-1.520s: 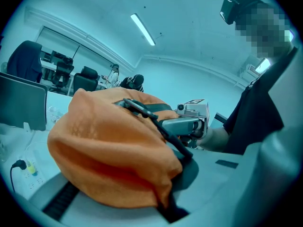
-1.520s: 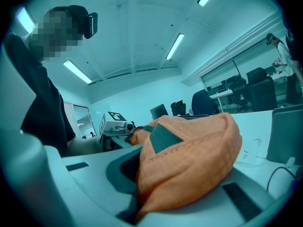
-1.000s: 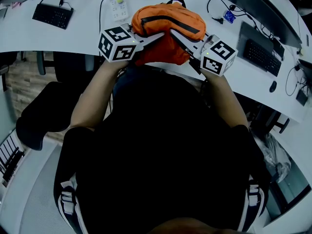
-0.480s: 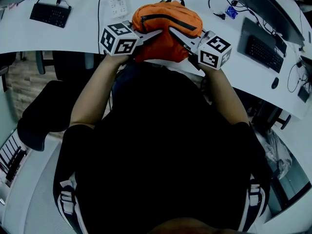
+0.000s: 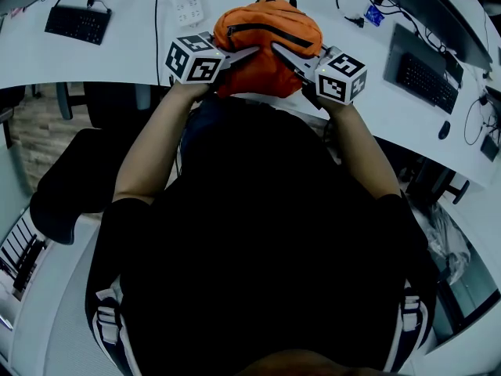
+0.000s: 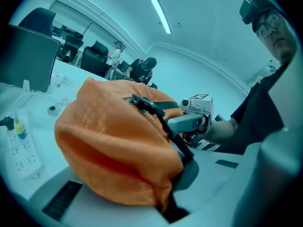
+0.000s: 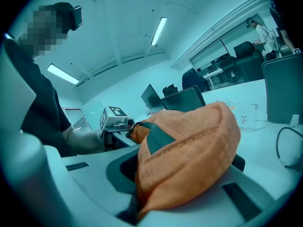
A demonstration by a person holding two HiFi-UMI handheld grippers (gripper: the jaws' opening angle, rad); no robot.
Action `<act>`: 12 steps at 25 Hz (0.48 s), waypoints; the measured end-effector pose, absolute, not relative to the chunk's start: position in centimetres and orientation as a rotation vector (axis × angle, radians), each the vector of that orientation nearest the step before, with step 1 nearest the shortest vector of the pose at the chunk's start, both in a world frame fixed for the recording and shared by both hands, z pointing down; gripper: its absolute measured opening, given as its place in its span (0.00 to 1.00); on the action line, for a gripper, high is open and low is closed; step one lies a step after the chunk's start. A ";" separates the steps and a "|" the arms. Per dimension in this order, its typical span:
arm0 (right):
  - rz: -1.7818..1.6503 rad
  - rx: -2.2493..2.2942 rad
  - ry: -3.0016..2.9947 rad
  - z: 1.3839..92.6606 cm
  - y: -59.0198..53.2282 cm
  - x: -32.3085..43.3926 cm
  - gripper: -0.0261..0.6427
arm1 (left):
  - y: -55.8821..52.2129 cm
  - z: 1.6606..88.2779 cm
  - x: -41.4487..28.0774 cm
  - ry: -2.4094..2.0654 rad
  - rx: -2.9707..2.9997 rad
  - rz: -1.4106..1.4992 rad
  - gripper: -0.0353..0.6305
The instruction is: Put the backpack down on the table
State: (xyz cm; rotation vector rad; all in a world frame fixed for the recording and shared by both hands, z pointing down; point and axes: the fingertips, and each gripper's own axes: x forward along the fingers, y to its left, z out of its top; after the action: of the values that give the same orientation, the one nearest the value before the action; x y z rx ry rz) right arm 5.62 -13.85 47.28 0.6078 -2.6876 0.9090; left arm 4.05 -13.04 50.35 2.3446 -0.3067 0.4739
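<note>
left tongs (image 5: 249, 52) were clamped on the left side of the orange backpack (image 5: 266, 30) | right tongs (image 5: 283, 52) were clamped on its right side | backpack hung between them over the bench (image 5: 117, 61) near edge | step judged: set-down, not yet released | next called for resting it on the bench, then parting both tongs

No words, brands or numbers can be read on anything in these views

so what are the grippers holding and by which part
The orange backpack: left gripper pinches fabric on its left side, right gripper on its right.
</note>
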 end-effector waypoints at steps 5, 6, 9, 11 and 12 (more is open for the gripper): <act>0.930 0.609 -2.660 48.8 -14.1 5.7 0.10 | -13.2 51.7 4.0 -0.299 2.315 0.475 0.11; 0.935 0.609 -2.655 49.2 -14.1 5.7 0.10 | -13.2 52.0 4.0 -0.299 2.310 0.476 0.12; 0.949 0.611 -2.635 50.1 -14.2 5.7 0.10 | -13.2 52.9 3.9 -0.296 2.296 0.483 0.12; 0.960 0.609 -2.624 50.6 -14.4 5.7 0.10 | -13.4 53.4 3.9 -0.293 2.286 0.484 0.11; 0.965 0.610 -2.619 50.9 -14.5 5.7 0.10 | -13.5 53.6 3.8 -0.293 2.282 0.485 0.12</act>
State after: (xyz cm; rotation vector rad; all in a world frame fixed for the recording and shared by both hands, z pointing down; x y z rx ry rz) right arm 5.75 -14.52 50.91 0.6099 -2.6188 0.9651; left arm 3.85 -13.51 53.63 2.2824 -0.2928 0.4846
